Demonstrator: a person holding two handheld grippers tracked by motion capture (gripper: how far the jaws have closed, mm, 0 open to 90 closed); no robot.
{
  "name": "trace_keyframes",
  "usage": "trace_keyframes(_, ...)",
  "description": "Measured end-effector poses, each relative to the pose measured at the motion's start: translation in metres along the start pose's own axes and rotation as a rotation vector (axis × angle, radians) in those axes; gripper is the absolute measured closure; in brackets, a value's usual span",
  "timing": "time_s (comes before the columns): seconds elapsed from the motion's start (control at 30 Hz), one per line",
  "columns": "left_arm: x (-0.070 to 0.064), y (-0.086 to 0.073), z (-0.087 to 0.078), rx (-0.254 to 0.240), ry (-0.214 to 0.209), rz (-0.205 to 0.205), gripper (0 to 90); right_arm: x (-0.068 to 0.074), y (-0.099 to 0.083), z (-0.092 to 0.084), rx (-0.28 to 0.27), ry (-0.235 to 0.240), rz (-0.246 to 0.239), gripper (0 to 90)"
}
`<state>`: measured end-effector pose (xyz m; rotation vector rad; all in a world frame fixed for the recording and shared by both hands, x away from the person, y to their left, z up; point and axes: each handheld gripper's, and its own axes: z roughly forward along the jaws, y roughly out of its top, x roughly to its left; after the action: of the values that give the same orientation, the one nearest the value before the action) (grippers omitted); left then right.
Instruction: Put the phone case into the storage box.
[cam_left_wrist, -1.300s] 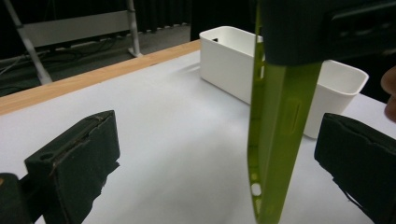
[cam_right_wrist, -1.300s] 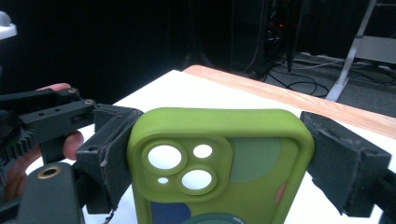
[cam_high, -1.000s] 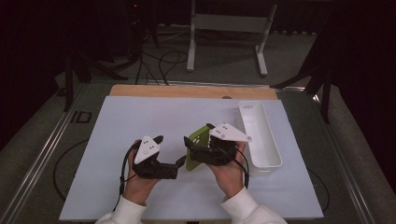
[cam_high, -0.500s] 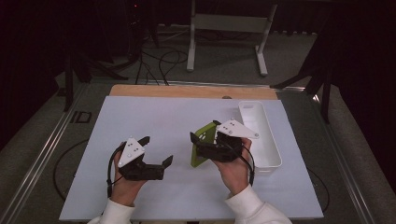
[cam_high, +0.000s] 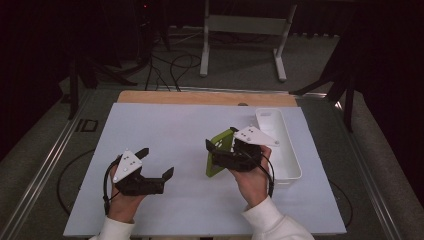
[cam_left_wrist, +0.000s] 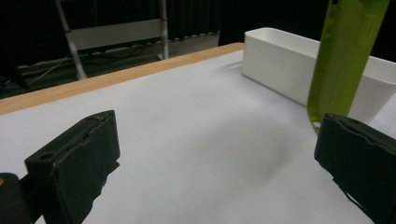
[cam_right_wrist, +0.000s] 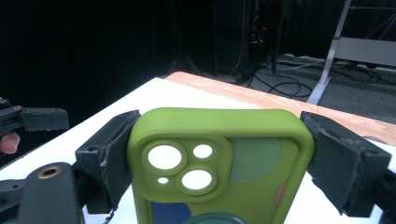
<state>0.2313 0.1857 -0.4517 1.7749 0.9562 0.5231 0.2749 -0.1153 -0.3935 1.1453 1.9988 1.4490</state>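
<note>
Seen from above, the right gripper (cam_high: 220, 152) grips a green phone case (cam_high: 219, 153) upright at table centre, the white bin (cam_high: 280, 145) at its three o'clock; the left gripper (cam_high: 155, 165) gapes empty. From the left gripper view, the case (cam_left_wrist: 345, 60) stands before the bin (cam_left_wrist: 280, 65), not yet binned. Along the right gripper, both jaws pinch the case's (cam_right_wrist: 219, 172) sides; placing likely remains.

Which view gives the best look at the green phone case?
The right gripper view: the phone case sits close up between the right gripper jaws, camera cutouts plain. The high view shows it small and upright beside the white tray; the left gripper view shows one edge.
</note>
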Motion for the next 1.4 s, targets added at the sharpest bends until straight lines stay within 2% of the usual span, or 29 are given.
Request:
trace_keyframes(0.43,0.013,-0.012,-0.015,-0.001,0.037,-0.019,0.8,-0.004,0.002,-0.001,0.001,-0.013,0.009,15.9)
trace_keyframes(0.77,0.018,-0.02,-0.024,-0.018,0.06,-0.029,0.8,-0.008,0.007,-0.002,-0.001,-0.023,0.013,15.9)
trace_keyframes(0.93,0.02,-0.024,-0.028,-0.015,0.066,-0.023,0.8,-0.015,0.01,-0.003,-0.001,-0.034,0.026,15.9)
trace_keyframes(1.4,0.026,-0.031,-0.036,-0.02,0.089,-0.039,0.8,-0.027,0.014,-0.01,-0.013,-0.066,0.048,15.9)
